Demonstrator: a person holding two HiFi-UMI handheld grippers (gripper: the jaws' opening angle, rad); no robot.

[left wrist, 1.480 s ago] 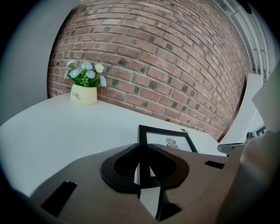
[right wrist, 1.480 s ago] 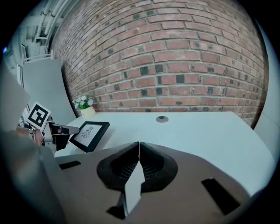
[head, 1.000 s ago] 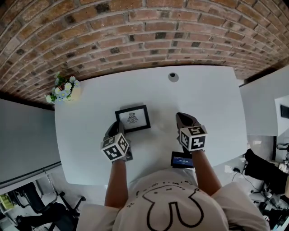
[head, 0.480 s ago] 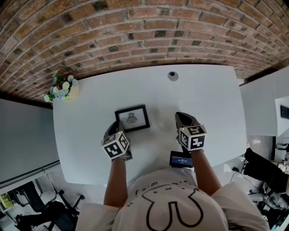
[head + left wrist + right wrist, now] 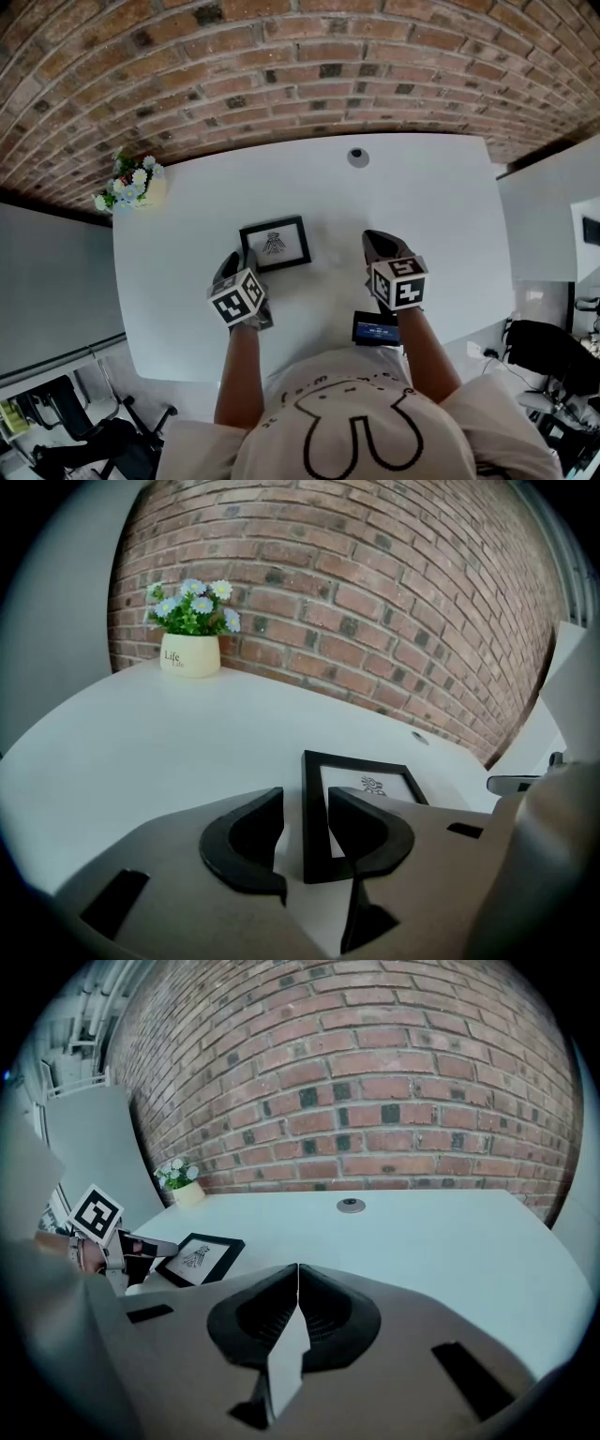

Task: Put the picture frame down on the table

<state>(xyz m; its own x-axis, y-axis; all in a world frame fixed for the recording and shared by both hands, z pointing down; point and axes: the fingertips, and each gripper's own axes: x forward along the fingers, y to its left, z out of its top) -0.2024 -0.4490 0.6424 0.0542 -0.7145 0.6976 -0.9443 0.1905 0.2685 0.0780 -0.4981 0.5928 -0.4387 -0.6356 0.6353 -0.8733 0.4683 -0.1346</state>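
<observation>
One picture frame (image 5: 275,244) is seen lying flat on the white table (image 5: 422,197), black-edged, with a small dark drawing on its white sheet, and it is set a little left of the table's middle. Two grippers are counted, one in each hand. The left gripper (image 5: 305,803) is held low at the frame's near left corner, and there it goes: its jaws have just been opening and are now spread wide, with the frame's left bar caught in the gap between them. A strip of table is seen between the bar and the left jaw; on the right side it cannot be told whether the jaw touches the bar, but no pinch is seen. The right gripper (image 5: 297,1274) is kept well to the right of the frame, above bare table, its two jaws pressed together with nothing between them. Two marker cubes are counted, one on the left (image 5: 236,302) and one on the right (image 5: 399,284). One flower pot (image 5: 141,187) is parked at the far left corner against the brick wall (image 5: 281,75), one round grommet (image 5: 357,157) is spotted near the far edge, and one phone (image 5: 376,330) is left at the near edge, just beside the right forearm.
</observation>
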